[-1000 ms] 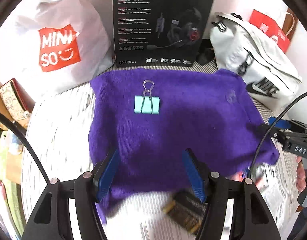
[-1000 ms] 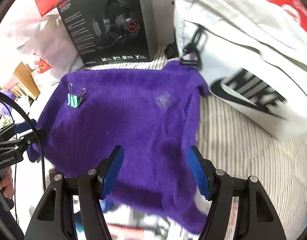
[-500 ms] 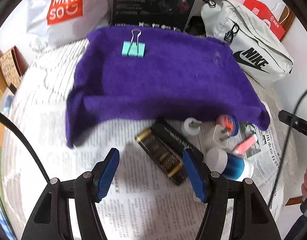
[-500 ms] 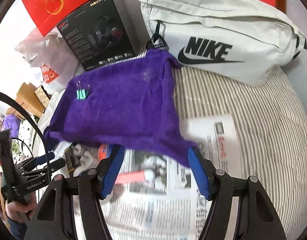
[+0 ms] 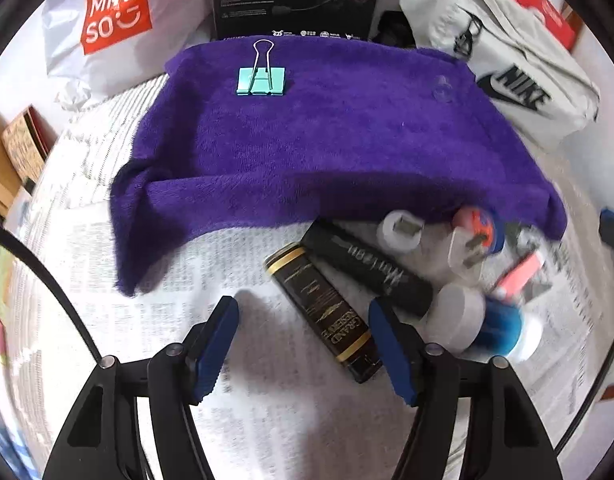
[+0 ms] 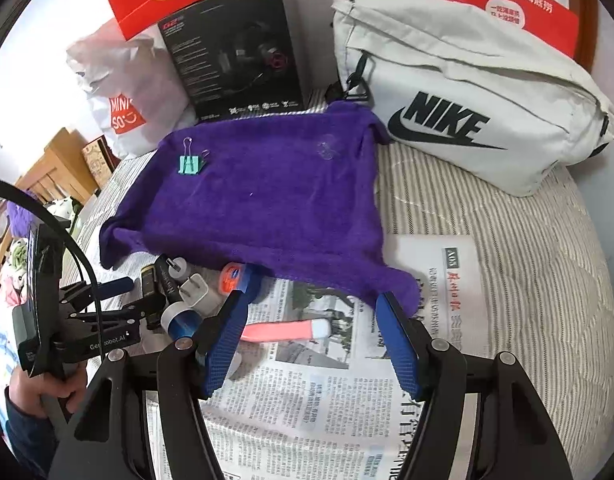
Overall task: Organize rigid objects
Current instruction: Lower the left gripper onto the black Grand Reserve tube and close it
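Observation:
A purple towel [image 5: 327, 140] lies on the bed with a teal binder clip [image 5: 261, 80] on its far left part; both also show in the right wrist view, the towel [image 6: 267, 196] and the clip [image 6: 190, 164]. Below the towel's near edge lie a black-and-gold box [image 5: 327, 312], a black tube [image 5: 367, 268], a white plug [image 5: 467, 248], a blue-and-white jar [image 5: 491, 324] and a pink stick [image 6: 287, 330]. My left gripper [image 5: 303, 344] is open and empty, just left of the black-and-gold box. My right gripper [image 6: 313, 340] is open and empty above the pink stick.
Newspaper [image 6: 327, 400] covers the striped bedding. A white Nike bag [image 6: 467, 92], a black headset box [image 6: 239, 48], a Miniso bag [image 5: 119, 24] and red bags [image 6: 515, 0] stand at the back. The left gripper's body [image 6: 79, 320] is at the left of the right wrist view.
Both grippers have pulled back from over the towel towards the near side. The small objects on the newspaper have come into view. Both stay open.

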Demonstrator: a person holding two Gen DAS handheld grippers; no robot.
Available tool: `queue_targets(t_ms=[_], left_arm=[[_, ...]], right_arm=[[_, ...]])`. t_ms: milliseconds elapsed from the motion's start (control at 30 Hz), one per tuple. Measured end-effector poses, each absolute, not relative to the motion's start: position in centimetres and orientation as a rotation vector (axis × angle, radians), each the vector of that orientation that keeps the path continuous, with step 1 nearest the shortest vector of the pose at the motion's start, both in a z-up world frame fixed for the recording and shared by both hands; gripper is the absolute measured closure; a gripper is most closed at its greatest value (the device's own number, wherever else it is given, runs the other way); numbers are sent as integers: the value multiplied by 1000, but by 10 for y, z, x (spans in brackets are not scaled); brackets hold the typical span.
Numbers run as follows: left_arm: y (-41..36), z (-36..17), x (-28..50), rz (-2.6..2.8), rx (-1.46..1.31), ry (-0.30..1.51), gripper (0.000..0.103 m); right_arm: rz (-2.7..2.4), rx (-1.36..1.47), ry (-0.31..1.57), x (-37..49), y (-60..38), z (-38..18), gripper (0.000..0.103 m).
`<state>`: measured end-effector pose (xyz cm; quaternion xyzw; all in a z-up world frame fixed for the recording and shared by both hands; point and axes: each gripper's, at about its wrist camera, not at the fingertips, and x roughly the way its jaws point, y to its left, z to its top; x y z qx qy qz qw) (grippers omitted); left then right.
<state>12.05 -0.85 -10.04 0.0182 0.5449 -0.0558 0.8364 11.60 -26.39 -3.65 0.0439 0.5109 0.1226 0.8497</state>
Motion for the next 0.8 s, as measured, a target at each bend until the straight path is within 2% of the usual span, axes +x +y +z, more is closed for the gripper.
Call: queue_targets(t_ms=[367, 467, 533, 600, 800], left_arm=[[1, -103, 112, -84, 74, 1139, 37], [1, -103, 109, -98, 68, 1127, 50], [5, -101, 101, -103, 58, 1116, 74], [10, -101, 98, -109, 43, 1116, 80], [8, -104, 105, -112, 72, 1101, 80]], right_arm=[[298, 88, 1098, 116, -256, -50, 37], [300, 79, 1103, 115, -256, -53, 37], [302, 77, 1108, 114, -257, -56, 37], [300, 77, 1115, 113, -259, -60, 37], [291, 72, 1138, 113, -264, -68, 37]])
